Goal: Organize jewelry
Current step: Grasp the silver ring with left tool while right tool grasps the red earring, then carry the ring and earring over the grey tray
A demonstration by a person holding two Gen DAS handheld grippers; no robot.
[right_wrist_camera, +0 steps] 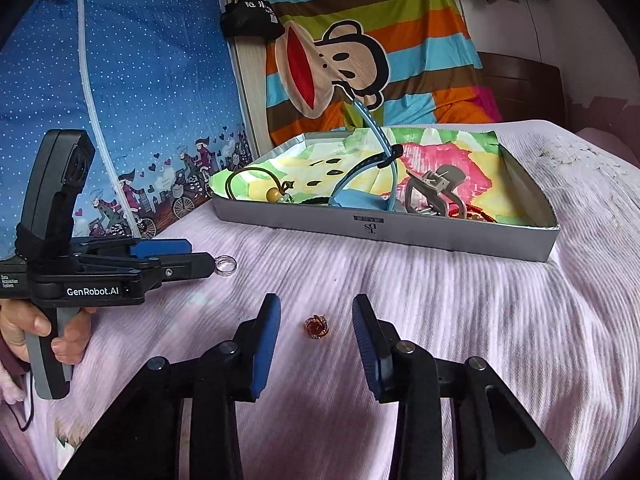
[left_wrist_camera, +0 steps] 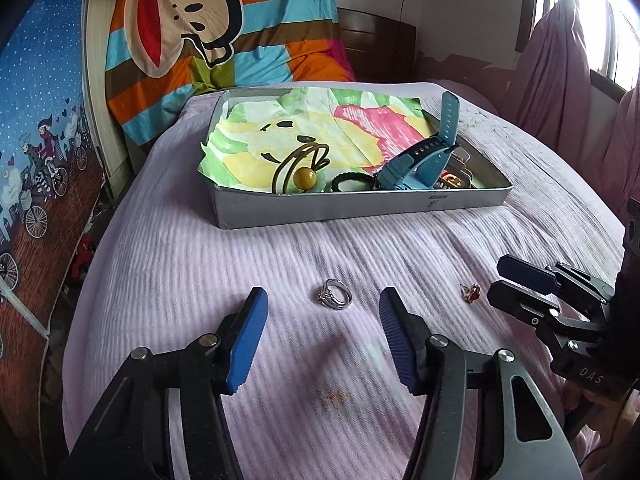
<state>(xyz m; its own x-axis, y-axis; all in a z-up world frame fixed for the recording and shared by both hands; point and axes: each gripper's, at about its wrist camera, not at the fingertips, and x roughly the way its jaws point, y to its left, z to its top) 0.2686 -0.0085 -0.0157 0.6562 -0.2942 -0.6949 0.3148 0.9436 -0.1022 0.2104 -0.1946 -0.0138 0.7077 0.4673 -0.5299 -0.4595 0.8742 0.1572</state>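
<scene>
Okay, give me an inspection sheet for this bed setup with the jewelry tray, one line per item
Surface: pink ribbed bedspread, small brownish stain near the front.
Job's things: silver ring and red-stone piece loose on the bedspread; tray holds a blue watch, bronze bangle with a yellow bead, black band, grey hair claw.
Clutter: nothing seen.
Grippers: left gripper open, ring between its tips; right gripper open around the red-stone piece.
Cables: thin cord hanging by the left hand.
Surroundings: striped monkey blanket, blue dotted cover, pink curtain.
</scene>
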